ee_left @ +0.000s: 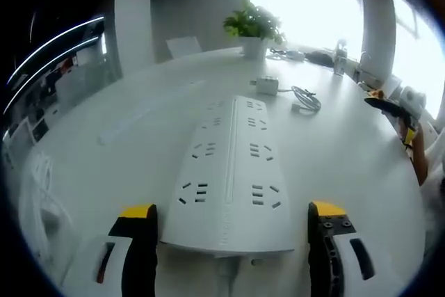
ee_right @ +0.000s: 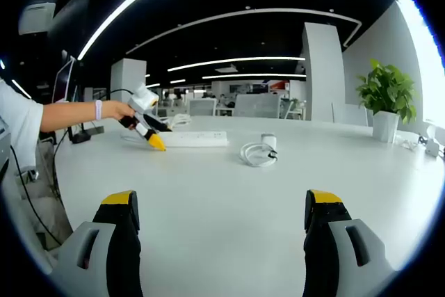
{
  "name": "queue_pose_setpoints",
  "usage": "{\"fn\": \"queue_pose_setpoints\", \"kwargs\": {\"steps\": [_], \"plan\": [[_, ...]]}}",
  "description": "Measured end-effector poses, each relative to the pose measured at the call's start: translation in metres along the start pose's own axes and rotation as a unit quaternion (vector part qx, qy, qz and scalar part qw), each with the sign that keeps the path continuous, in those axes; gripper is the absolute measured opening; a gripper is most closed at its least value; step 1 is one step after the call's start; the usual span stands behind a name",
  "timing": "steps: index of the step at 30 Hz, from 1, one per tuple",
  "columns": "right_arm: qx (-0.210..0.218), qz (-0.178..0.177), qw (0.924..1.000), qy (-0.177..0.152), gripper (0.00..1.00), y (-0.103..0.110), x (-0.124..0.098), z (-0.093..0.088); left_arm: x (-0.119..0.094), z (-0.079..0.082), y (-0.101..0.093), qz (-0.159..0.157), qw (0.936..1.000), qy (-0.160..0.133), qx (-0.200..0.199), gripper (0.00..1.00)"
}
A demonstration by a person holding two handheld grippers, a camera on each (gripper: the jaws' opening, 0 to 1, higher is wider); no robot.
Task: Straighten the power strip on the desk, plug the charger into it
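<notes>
Strip [ee_left: 229, 172] lies flat on the white table [ee_left: 348, 165], its long axis running straight away from the left hand-held gripper [ee_left: 231, 217], the cord end nearest to it. The jaws of this hand-held gripper stand wide apart, one on each side of the strip's near end, and I cannot tell if they touch it. Beyond the far end of the strip sit the charger [ee_left: 266, 85] and its coiled cable [ee_left: 306, 99], near each other. Further back, a plant [ee_left: 254, 26] stands in a white pot by the bright window.

In the right gripper view, the right hand-held gripper [ee_right: 227, 212] hovers over bare table with jaws apart and nothing between them. Across the table a hand [ee_right: 118, 110] holds the left hand-held gripper at the strip's end. Much free table surface lies on both sides of the strip.
</notes>
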State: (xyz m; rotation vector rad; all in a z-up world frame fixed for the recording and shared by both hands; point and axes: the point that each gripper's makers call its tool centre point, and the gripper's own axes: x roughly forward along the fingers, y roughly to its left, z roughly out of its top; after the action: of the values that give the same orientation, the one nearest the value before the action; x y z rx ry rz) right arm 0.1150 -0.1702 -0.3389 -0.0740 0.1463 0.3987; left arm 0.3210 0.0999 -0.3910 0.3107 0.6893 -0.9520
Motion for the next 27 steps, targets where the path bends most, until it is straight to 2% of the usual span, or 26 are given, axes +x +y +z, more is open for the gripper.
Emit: {"fn": "queue_pose_setpoints", "kwargs": {"steps": [4, 11, 20, 27], "plan": [[0.000, -0.001, 1.0000, 0.001, 0.99, -0.0005, -0.0003, -0.0005, 0.0007, 0.0025, 0.0053, 0.000, 1.0000, -0.002, 0.000, 0.90], [-0.001, 0.000, 1.0000, 0.002, 0.99, 0.0004, -0.0003, -0.0006, 0.0015, 0.0043, 0.0082, -0.001, 1.0000, -0.007, -0.002, 0.80], [-0.002, 0.001, 1.0000, 0.002, 0.99, 0.0007, -0.0001, -0.0003, 0.0034, 0.0059, 0.0075, -0.004, 1.0000, -0.006, 0.004, 0.79], [-0.003, 0.002, 1.0000, 0.002, 0.99, 0.0014, 0.0007, 0.0003, 0.0024, 0.0063, 0.0103, -0.012, 0.9997, 0.012, 0.015, 0.77]]}}
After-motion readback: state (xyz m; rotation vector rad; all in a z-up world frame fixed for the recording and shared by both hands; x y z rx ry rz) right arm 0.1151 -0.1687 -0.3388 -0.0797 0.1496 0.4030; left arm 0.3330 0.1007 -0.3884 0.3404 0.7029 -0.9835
